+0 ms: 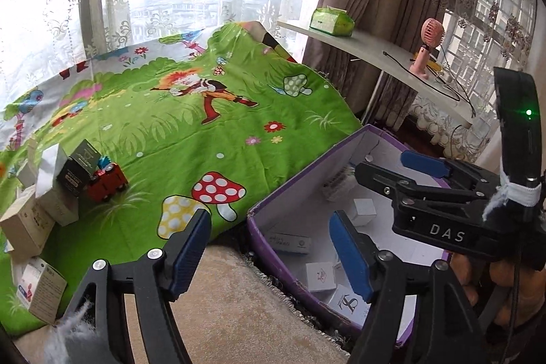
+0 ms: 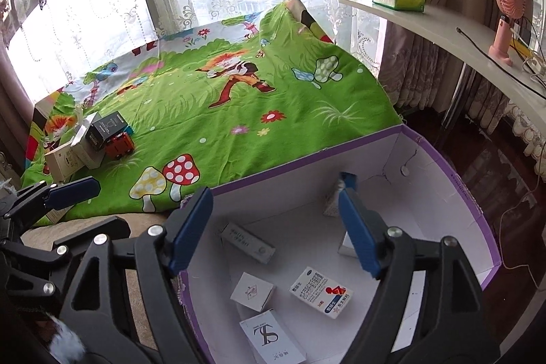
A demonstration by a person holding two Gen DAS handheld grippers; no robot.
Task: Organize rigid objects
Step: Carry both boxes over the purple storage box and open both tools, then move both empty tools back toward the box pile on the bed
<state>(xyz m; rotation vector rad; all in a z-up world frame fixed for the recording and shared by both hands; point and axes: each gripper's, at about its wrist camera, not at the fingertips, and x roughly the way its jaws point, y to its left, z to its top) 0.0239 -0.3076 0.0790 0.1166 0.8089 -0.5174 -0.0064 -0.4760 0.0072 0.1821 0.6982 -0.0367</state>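
Over a printed cotton sheet (image 2: 204, 111) and purple cardboard box (image 2: 443, 152), both grippers' jaws stand spread, empty.

open-topped purple box (image 2: 443, 156) — walls ring it; cartons (image 2: 320, 290) litter floor.

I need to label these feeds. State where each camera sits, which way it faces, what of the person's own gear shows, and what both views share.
Left wrist: on the left gripper, looking down over the green bedsheet; own open fingers, plus the right gripper and a hand.
Right wrist: on the right gripper, looking into the purple box; own open fingers, plus the left gripper.
Shared: bedsheet, purple box, red toy car, pink fan.
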